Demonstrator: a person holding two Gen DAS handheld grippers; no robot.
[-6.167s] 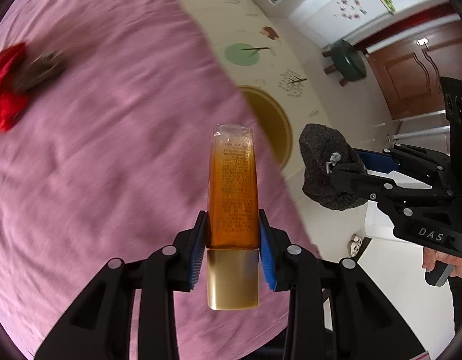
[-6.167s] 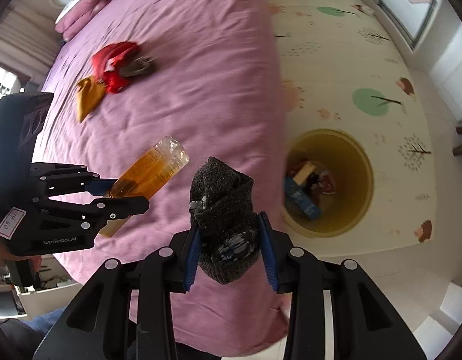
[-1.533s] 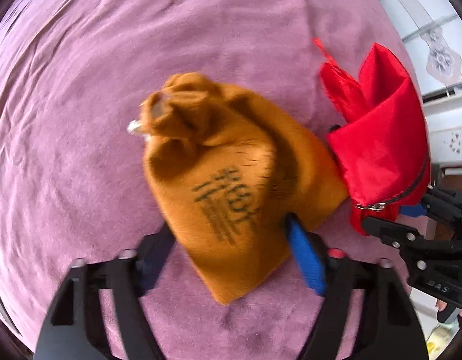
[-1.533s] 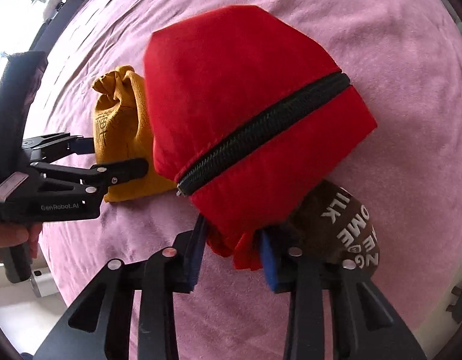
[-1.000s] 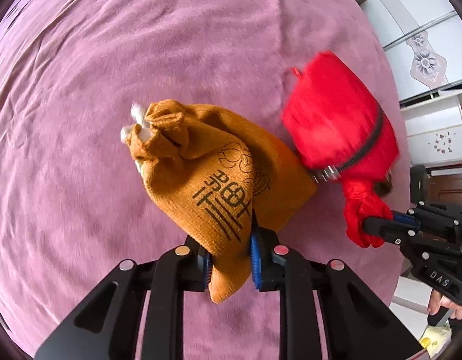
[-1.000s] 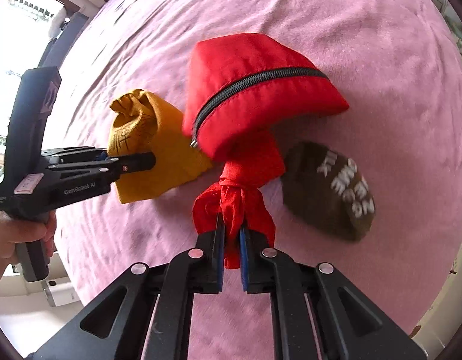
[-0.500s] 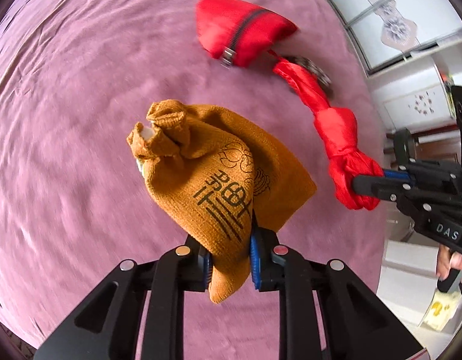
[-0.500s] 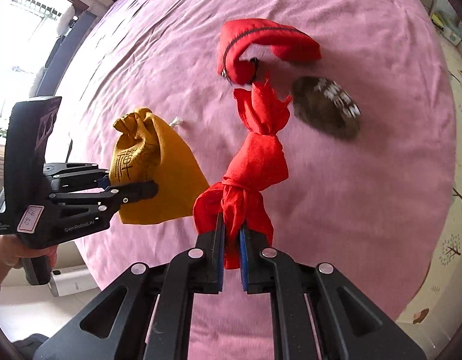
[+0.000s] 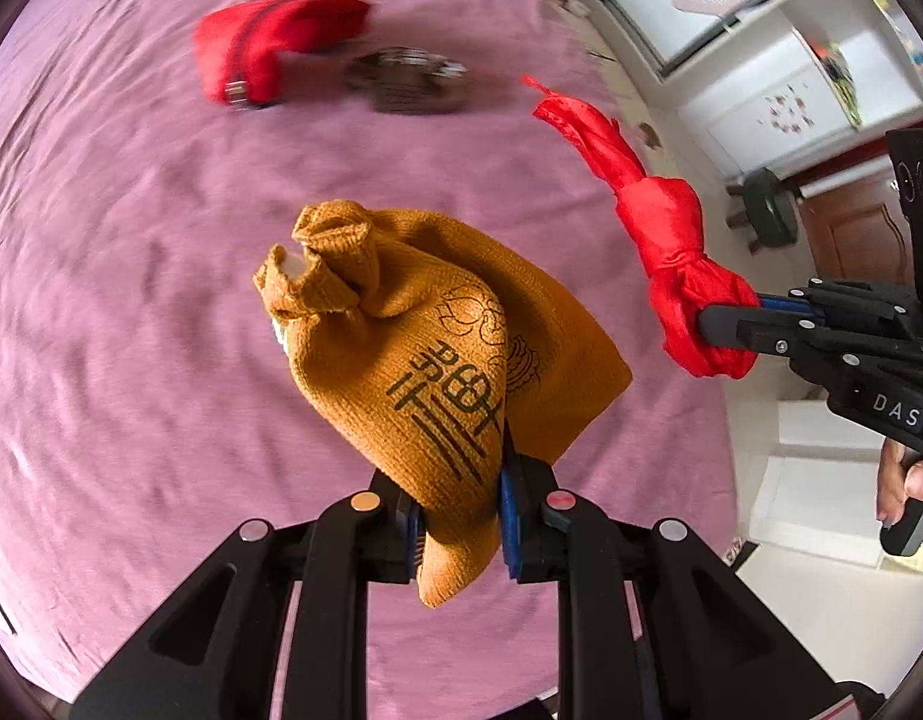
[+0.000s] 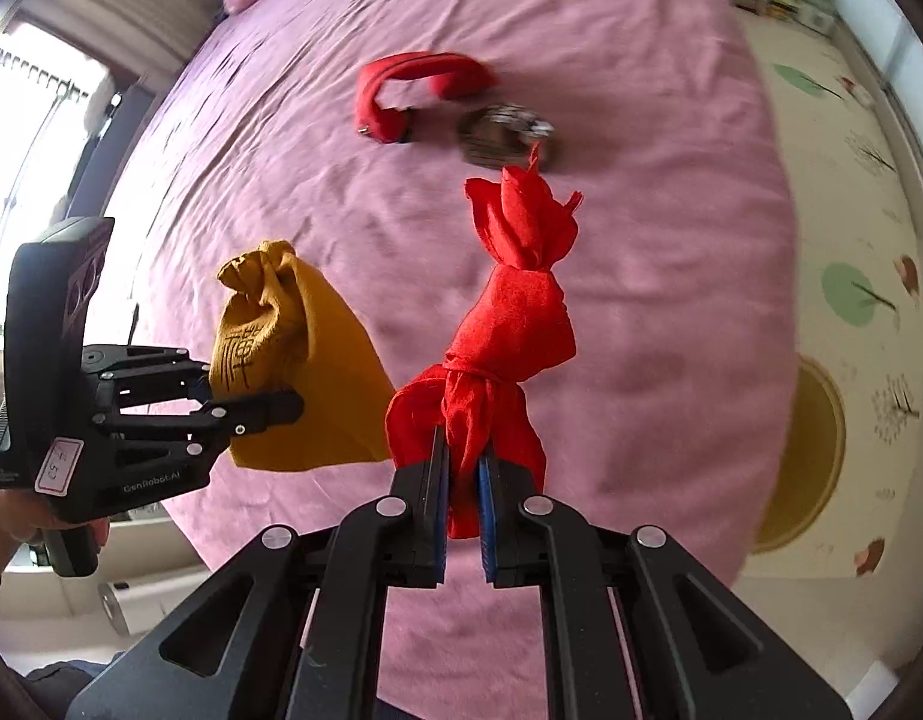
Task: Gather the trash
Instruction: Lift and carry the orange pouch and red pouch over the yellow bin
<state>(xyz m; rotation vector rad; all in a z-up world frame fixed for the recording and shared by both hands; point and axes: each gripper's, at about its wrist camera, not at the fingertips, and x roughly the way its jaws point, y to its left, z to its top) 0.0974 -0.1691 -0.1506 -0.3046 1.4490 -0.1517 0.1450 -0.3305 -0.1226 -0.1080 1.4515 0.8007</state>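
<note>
My left gripper [image 9: 458, 516] is clamped on the lower corner of the mustard drawstring pouch [image 9: 419, 360], and the pouch stands up off the pink bedspread [image 9: 131, 330], its gathered neck pointing away from me and black printed characters facing the left wrist camera. From the right wrist view I see the same pouch [image 10: 281, 360] hanging in those jaws to my left, with the bed surface below it. My right gripper [image 10: 461, 498] is pinched tight on the bottom end of the knotted red cloth [image 10: 509, 330], which rises above the fingers with 1 knot near the grip and its loose end flaring at the top; in the left wrist view that cloth [image 9: 659, 228] stretches up and away from the right gripper [image 9: 731, 324] at the bed's edge. Lying on the bedspread [image 10: 641, 240], well apart from both held items, are 2 more things: the red zip pouch [image 10: 413, 90] and, just beside it, a dark round object [image 10: 503, 132] too blurred for me to name. Beyond the bed's right edge, on the patterned floor mat [image 10: 851, 150], I can see part of the yellow bin [image 10: 803, 450].
</note>
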